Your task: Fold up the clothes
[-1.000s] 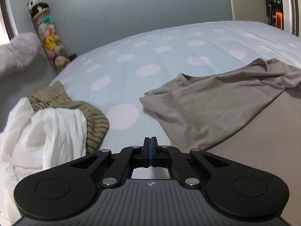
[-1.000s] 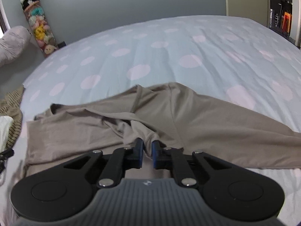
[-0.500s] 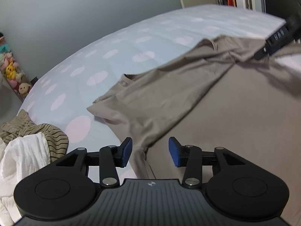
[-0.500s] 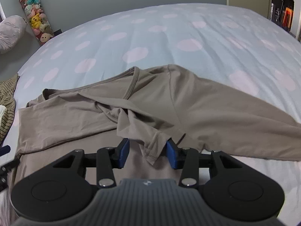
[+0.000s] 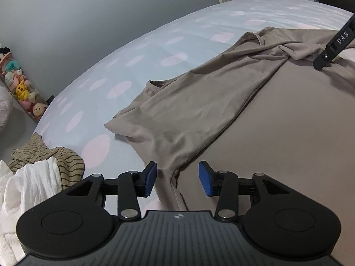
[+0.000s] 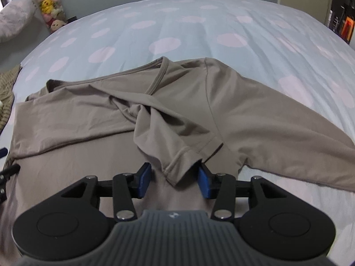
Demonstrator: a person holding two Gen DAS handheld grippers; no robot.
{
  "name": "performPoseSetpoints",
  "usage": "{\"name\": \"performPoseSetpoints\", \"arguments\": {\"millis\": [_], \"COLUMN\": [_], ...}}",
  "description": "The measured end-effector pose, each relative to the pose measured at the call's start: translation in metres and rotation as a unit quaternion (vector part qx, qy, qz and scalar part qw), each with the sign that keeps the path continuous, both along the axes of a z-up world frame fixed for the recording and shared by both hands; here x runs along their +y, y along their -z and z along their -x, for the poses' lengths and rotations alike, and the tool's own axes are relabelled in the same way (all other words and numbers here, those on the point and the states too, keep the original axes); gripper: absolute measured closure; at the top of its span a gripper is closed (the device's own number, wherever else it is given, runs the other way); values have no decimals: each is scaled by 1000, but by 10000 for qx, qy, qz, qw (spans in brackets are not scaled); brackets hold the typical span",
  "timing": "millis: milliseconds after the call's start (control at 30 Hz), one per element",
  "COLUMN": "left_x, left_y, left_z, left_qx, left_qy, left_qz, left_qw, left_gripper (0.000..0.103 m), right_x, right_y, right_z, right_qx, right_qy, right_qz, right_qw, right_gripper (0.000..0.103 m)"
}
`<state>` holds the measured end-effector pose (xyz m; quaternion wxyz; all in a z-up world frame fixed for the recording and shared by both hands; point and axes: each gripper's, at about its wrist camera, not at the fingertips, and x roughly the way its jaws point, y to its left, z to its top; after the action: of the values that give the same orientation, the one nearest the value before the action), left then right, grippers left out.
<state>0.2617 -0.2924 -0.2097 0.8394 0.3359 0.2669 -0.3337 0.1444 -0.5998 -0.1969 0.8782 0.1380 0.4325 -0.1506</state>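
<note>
Bedroom, grey wall behind; bed covered by a pale blue quilt with large pink dots point(image 6: 168, 44).

Item: taupe short-sleeved jersey T-shirt point(image 6: 88, 119), lying on the quilt near its front edge, neckline toward the wall, both sleeves folded inward over the body.

Left gripper point(image 5: 177, 178): black frame, blue pads, jaws standing about half apart, having just been opening. A pinched ridge of the shirt's left sleeve fold runs between the pads; neither pad presses on it.

Right gripper point(image 6: 174, 178): same make, jaws also roughly half apart and just been opening. The hemmed cuff of the right sleeve hangs into the gap; its edge seems to brush the right pad, though the angle makes contact hard to confirm. No grip visible.

Also present: beige garment with dark stripes point(image 5: 64, 159) and crinkled white cloth point(image 5: 33, 184), heaped together at the quilt's left edge, well apart from the shirt; clear column of plush toys point(image 5: 21, 90) against the wall; pale pink cushion point(image 6: 15, 17) beside it.
</note>
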Motion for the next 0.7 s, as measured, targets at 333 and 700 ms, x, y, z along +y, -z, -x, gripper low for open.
{"name": "performPoseSetpoints", "arguments": {"millis": [333, 700], "left_x": [6, -3], "left_y": [4, 18], "left_z": [5, 7], "left_qx": [-219, -652], "left_qy": [417, 390], "left_qz": [-58, -289], "left_qw": [9989, 9967], "left_gripper": [63, 87], "right_x": [1, -17], "right_y": [3, 3], "right_z": [4, 17], "right_qx": [-118, -368], "right_qy": [-338, -416], "right_qz": [69, -130], "right_qw": [9993, 9984], "right_gripper": [45, 45]}}
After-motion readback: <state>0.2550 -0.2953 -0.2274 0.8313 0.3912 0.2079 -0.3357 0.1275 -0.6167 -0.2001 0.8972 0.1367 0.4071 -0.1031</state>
